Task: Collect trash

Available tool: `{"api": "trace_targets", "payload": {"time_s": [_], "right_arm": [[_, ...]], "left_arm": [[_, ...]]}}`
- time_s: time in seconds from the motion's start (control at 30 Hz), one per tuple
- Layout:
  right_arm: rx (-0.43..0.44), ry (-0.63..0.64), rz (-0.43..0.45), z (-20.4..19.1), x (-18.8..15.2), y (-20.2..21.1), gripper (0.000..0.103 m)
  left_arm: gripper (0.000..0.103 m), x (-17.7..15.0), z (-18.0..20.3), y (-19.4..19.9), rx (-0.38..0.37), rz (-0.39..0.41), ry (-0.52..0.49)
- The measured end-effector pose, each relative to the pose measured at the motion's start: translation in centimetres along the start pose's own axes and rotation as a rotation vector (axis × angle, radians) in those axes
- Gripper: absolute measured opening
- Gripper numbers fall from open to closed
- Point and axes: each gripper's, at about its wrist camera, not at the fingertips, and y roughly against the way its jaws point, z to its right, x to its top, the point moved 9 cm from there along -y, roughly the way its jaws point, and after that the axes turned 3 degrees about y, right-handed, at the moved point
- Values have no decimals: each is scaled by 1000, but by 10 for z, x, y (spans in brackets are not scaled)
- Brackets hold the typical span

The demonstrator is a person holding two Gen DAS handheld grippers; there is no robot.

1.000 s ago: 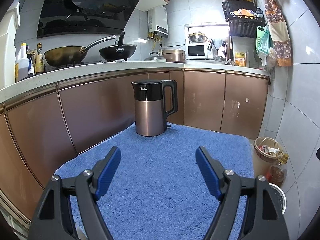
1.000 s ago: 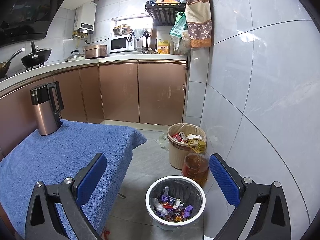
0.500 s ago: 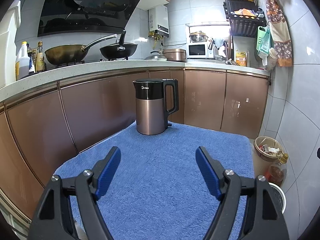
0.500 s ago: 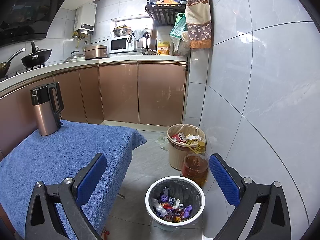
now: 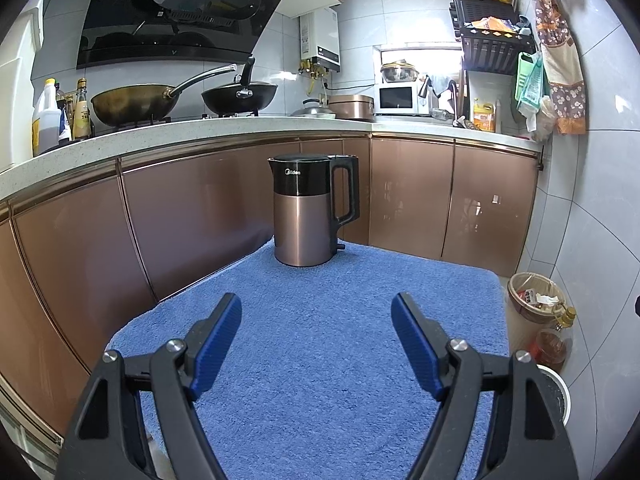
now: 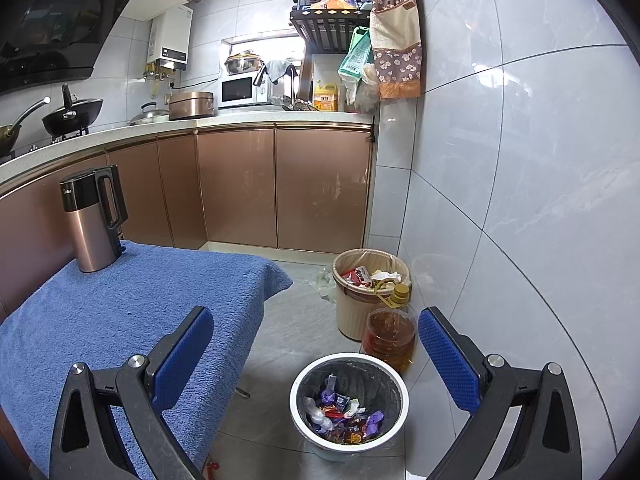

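Left wrist view looks along the left tool [image 5: 316,312], whose two blue-padded fingers are spread wide with nothing between them, held above a blue towel [image 5: 320,340] that covers the counter. At the far end of that towel, straight ahead of the fingers, a copper and black electric kettle [image 5: 310,210] stands upright, its handle turned to the right. No loose trash shows on the towel around the kettle. Behind the kettle run copper cabinet doors [image 5: 408,192] under a pale worktop, where a brass wok [image 5: 132,102] and a black pan [image 5: 240,94] sit on the stove.

Right wrist view shows the right tool [image 6: 316,332], its blue pads likewise spread wide and empty, hanging over the floor just past the right edge of the towel. Well to the right of the kettle, and below the level it stands on, a small white-rimmed bin [image 6: 348,400] sits on the tiled floor, and in it lies the trash [image 6: 344,416]: a heap of purple, red and clear wrappers. Farther back on the same side of the kettle, a bottle of amber oil [image 6: 390,336] with a yellow cap stands just behind the bin, touching or nearly touching a beige waste basket [image 6: 360,304] that holds paper and packets.
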Motion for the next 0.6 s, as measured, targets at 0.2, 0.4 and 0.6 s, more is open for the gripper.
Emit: {"api": "trace_targets", "payload": {"time_s": [0.2, 0.4, 0.6], "right_arm": [[1, 1, 0, 0, 0, 0, 103], [-1, 3, 0, 0, 0, 1, 103], [-1, 3, 0, 0, 0, 1, 103]], "left_arm": [[76, -1, -4, 0, 0, -5, 4], [76, -2, -8, -1, 0, -9, 7], [76, -3, -9, -2, 0, -13, 6]]}}
